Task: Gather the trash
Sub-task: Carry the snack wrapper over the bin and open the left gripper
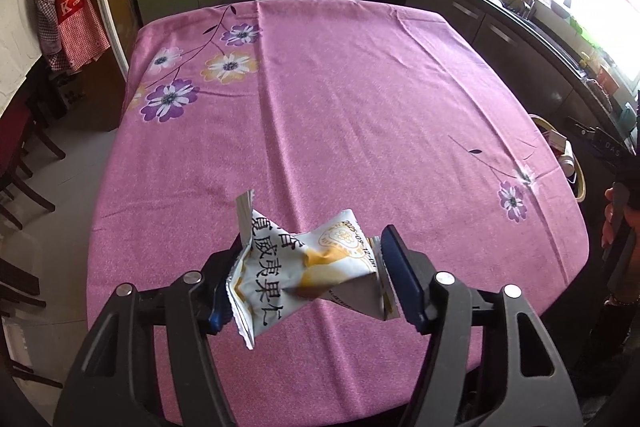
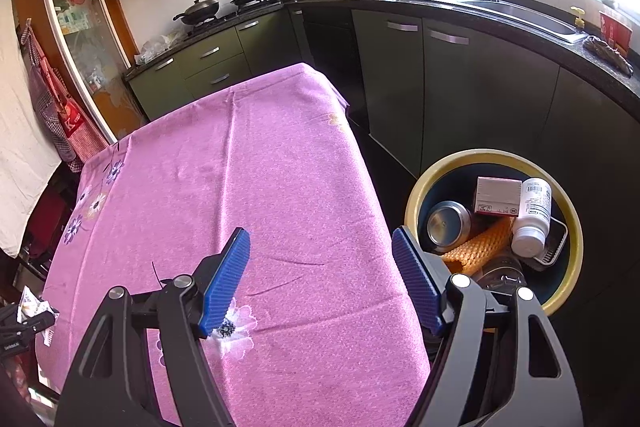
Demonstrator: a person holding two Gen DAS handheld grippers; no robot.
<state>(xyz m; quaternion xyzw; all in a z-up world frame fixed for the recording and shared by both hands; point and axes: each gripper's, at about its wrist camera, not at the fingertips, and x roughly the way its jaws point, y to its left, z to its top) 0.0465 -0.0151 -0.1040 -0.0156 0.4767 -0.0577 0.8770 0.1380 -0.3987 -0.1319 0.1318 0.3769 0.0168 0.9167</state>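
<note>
A crumpled white snack wrapper [image 1: 280, 267] with black characters and a yellow picture hangs just above the pink tablecloth [image 1: 340, 107], near its front edge. My left gripper [image 1: 312, 259] is shut on it, blue pads pressing on both sides. The same wrapper [image 2: 32, 307] shows at the far left of the right wrist view. My right gripper [image 2: 320, 239] stands open with nothing between its fingers, over the table's right edge. The round yellow-rimmed trash bin [image 2: 416, 195] stands on the floor just right of it.
Inside the bin lie a metal can [image 2: 448, 227], a white bottle [image 2: 532, 215], a small box [image 2: 498, 195] and orange foam netting [image 2: 480, 247]. Dark kitchen cabinets [image 2: 460, 87] run behind the bin. Dark chairs [image 1: 20, 155] stand left of the table.
</note>
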